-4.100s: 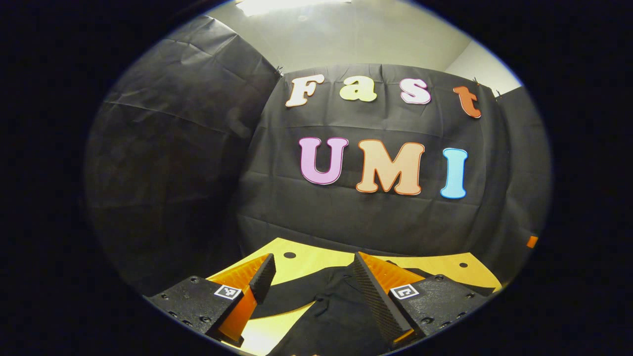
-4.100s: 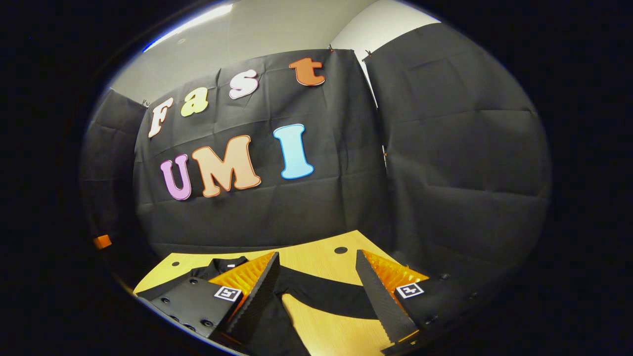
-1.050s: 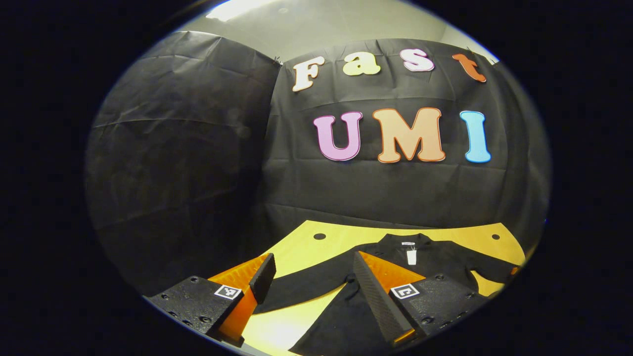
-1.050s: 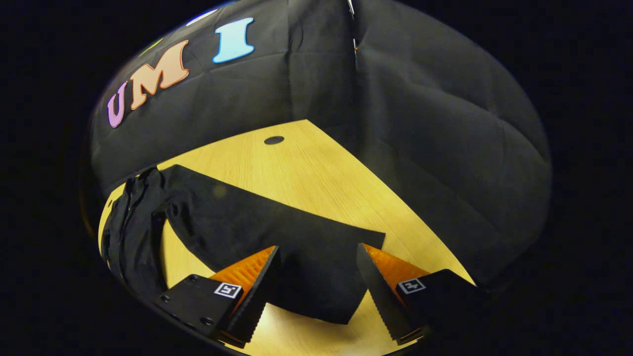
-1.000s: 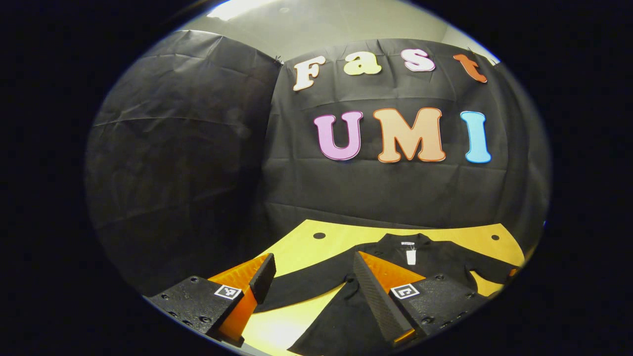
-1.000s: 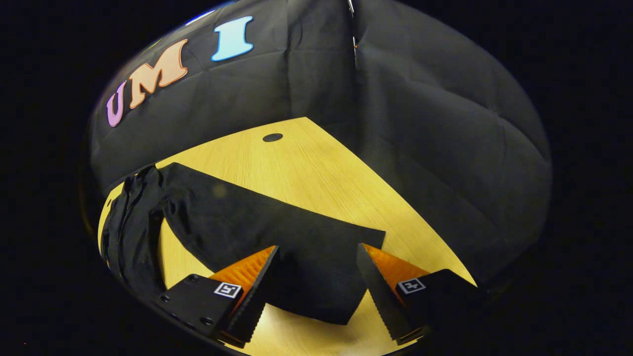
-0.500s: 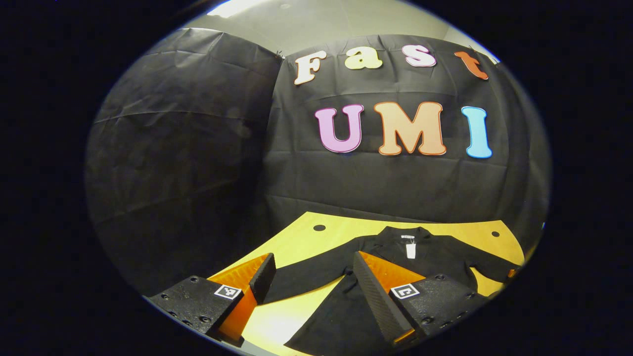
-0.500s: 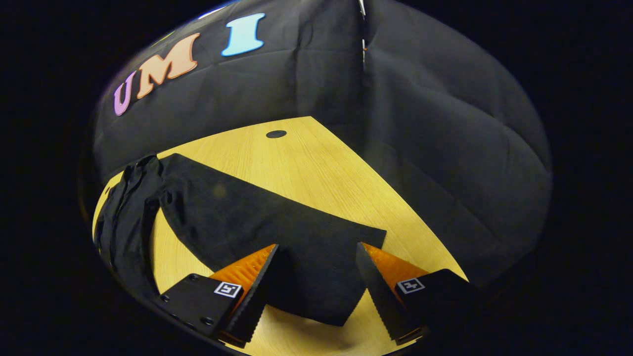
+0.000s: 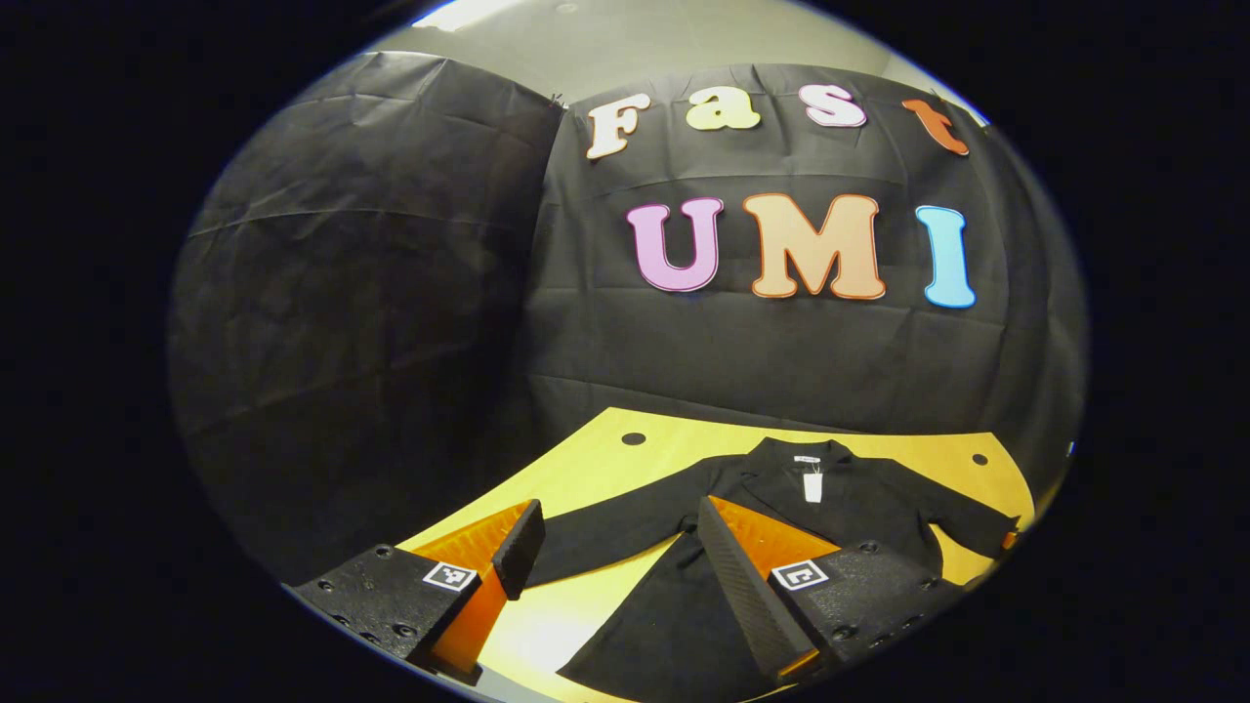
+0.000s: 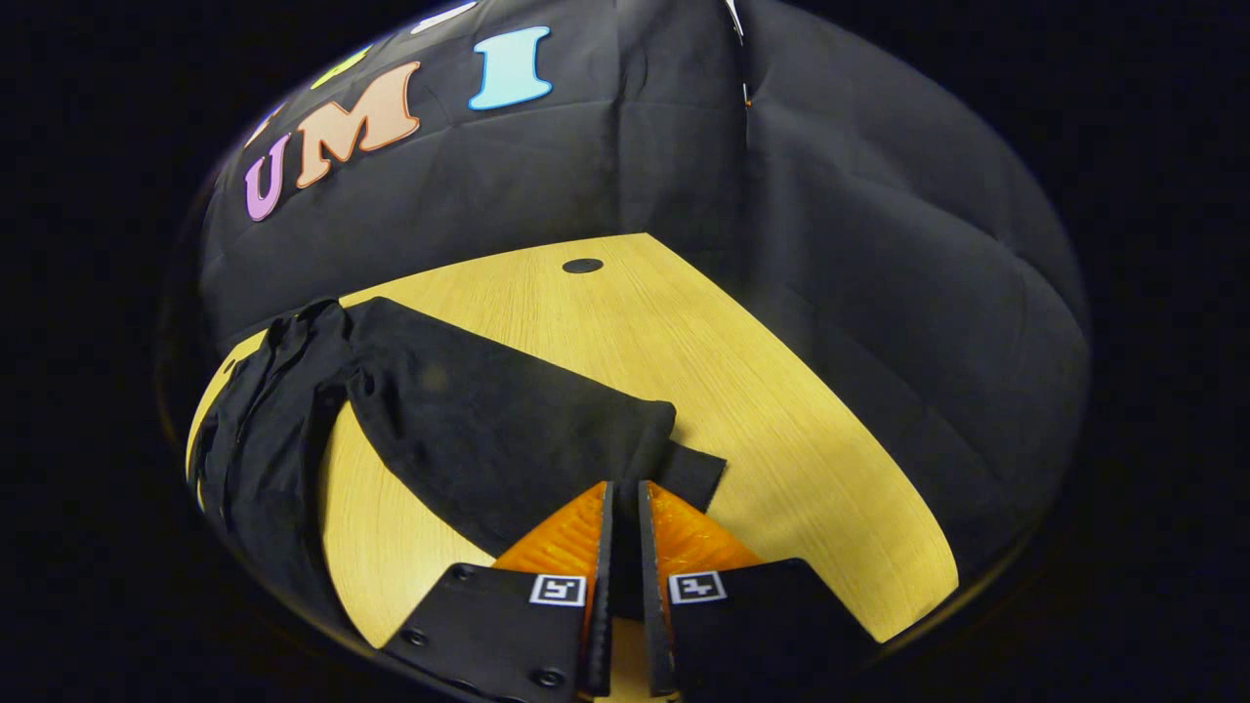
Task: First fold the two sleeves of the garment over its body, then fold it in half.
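Note:
A black long-sleeved garment (image 9: 840, 503) lies flat on the wooden table (image 9: 596, 454), collar and white tag toward the far wall. In the left gripper view, my left gripper (image 9: 615, 527) hovers open over the garment's left sleeve (image 9: 605, 532), nothing between its fingers. In the right gripper view, the other sleeve (image 10: 488, 420) stretches across the table from the garment's body (image 10: 264, 430) at the left. My right gripper (image 10: 623, 503) is shut on that sleeve's cuff end, and the cloth bunches at the fingertips.
Black cloth walls close in the table at the back and both sides. The table top has small round holes (image 10: 582, 266) near its far corners (image 9: 633, 438). Bare wood (image 10: 781, 430) lies to the right of the held sleeve.
My right gripper has closed from wide open onto the sleeve's cuff, puckering the cloth there. The left gripper stayed open and drifted only slightly.

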`<state>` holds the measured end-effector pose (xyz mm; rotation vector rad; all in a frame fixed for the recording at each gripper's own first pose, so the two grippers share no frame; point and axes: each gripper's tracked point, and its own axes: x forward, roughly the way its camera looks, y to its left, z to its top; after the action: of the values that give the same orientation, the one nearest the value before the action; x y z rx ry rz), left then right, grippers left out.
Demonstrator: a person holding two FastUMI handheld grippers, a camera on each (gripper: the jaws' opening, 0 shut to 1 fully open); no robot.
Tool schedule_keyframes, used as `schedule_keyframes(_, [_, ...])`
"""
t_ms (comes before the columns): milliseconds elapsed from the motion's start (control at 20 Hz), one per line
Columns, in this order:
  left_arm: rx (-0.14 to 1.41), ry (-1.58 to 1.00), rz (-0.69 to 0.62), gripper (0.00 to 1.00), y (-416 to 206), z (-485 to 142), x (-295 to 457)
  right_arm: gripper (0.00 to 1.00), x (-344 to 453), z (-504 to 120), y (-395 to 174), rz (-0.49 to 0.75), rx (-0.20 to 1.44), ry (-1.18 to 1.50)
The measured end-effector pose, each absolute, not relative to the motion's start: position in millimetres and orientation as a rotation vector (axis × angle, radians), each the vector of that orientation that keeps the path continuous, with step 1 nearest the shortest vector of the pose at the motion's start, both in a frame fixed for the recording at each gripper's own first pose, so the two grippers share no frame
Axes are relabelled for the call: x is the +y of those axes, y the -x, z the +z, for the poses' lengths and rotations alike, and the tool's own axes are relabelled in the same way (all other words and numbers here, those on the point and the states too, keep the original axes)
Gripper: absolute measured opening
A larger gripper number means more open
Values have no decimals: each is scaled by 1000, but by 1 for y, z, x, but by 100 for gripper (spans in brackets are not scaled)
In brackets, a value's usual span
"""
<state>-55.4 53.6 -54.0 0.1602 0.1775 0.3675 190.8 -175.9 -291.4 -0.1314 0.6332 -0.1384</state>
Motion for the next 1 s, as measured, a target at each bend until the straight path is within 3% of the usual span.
schedule_keyframes(200, [177,-132,381,93,58,-56,55,4,-174,-292,-190,-143,670,87])
schedule_keyframes(600, [178,-160,388,93,59,-54,56,0,-160,-274,-192,-125,679,35])
schedule_keyframes(1000, [194,-162,213,93,23,-64,56,2,-89,-207,-204,-86,567,20])
